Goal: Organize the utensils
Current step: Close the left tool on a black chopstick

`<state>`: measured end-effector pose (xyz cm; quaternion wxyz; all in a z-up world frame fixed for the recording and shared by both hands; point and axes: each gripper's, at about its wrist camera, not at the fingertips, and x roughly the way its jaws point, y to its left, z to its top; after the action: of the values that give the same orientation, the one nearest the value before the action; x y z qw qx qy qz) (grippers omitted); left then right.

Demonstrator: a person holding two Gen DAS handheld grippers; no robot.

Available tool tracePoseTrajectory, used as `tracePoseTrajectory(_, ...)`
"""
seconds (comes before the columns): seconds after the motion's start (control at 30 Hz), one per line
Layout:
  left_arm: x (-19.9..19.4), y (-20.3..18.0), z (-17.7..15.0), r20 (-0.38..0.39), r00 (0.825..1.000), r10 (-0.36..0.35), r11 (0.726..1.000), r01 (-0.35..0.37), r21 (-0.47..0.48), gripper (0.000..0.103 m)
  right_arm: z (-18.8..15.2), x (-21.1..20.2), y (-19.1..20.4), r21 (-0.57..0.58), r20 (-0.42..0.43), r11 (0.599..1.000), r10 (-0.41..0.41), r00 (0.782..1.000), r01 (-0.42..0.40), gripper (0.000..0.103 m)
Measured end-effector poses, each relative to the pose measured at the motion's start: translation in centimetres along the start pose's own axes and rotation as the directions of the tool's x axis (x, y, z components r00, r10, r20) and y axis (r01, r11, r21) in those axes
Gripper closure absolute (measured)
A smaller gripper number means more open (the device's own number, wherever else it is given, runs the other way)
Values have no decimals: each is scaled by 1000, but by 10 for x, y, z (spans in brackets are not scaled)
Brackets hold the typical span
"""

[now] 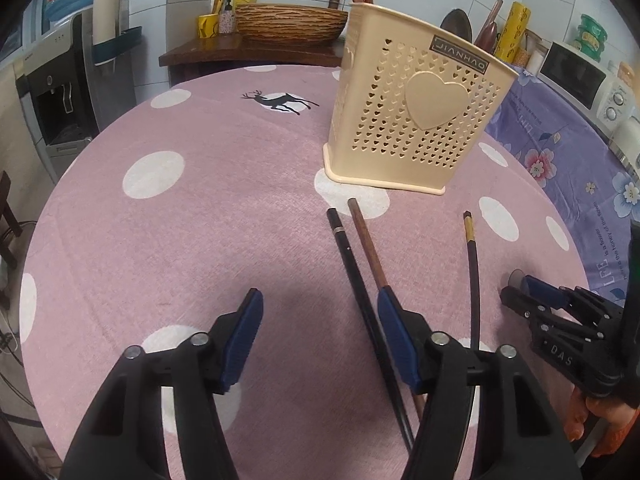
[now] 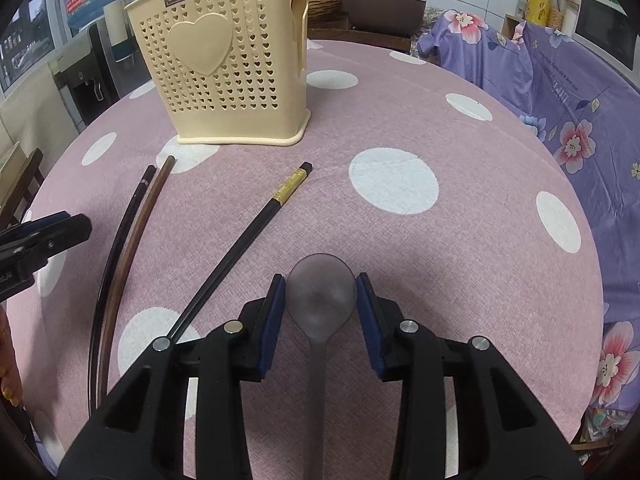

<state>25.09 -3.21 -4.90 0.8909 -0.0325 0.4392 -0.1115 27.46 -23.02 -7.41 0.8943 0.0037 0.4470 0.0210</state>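
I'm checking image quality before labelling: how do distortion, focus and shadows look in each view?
Left wrist view: strong fisheye bending, dark corners, the black chopstick looks curved; the utensil holder is sharp; a soft shadow lies between the left gripper pads. Right wrist view: same bending; the spoon between the right gripper pads looks hazy.

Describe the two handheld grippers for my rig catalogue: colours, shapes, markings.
Both match. The left gripper has black plastic linkage arms that fork into two tapered fingers faced with dark blue pads, joined by round silver pivot bolts. The right gripper is built the same; seen from the left wrist, its side carries raised "DAS" lettering. No cables show.
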Motion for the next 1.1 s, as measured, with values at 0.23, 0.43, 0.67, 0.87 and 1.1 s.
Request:
tracePoseTrajectory(0.23, 17, -21, 2, -13, 1000, 18, 1000, -18, 6, 69, -1, 0, -1, 0, 8, 1000, 3, 1000, -3, 66)
tracePoseTrajectory(0.43, 23, -25, -1, -27, 999, 40, 999, -40, -8, 83, -2, 0, -1, 5, 16, 1000, 4, 1000, -4, 66)
tracePoseTrajectory(0.67, 31, -31, 7, -31, 997, 67, 998, -66, 15, 84, -2, 0, 0, 9, 15, 1000, -2, 1000, 1, 66)
tracePoseTrajectory(0.87, 42, -32, 20, -32, 995, 90, 996, -90, 25, 87, -2, 0, 1, 10, 13, 1000, -13, 1000, 13, 66)
tracePoseTrajectory(1.1, 45, -29, 24, -16, 995, 95, 995, -95, 7, 93, -2, 0, 2, 10, 10, 1000, -21, 1000, 21, 66)
